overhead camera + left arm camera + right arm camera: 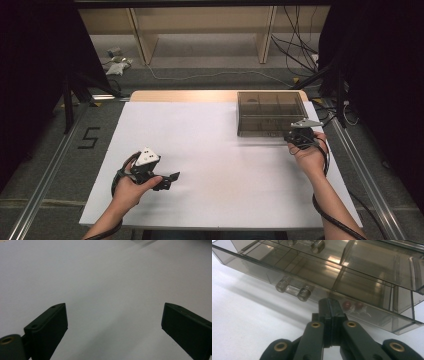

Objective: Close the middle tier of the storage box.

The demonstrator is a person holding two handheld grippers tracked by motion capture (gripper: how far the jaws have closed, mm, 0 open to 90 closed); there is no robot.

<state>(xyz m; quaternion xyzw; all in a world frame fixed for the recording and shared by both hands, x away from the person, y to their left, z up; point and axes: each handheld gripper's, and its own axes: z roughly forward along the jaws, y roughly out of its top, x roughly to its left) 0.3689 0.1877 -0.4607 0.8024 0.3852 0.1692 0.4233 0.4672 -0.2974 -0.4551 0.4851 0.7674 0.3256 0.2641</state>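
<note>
On the table, one box, two grippers

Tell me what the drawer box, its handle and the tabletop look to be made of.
Drawer box: smoky see-through plastic, glossy; light glints on its walls, dividers show through.
Handle: clear plastic, likely moulded with the front.
Tabletop: matte white sheet, no glare; a wood-coloured edge shows at the back.

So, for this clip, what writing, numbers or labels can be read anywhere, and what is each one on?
"5": a dark mark on the grey floor left of the table, in the high view.
Nothing else: no readable text on the smoky clear drawer box, the white table top, or either tool in any view.
</note>
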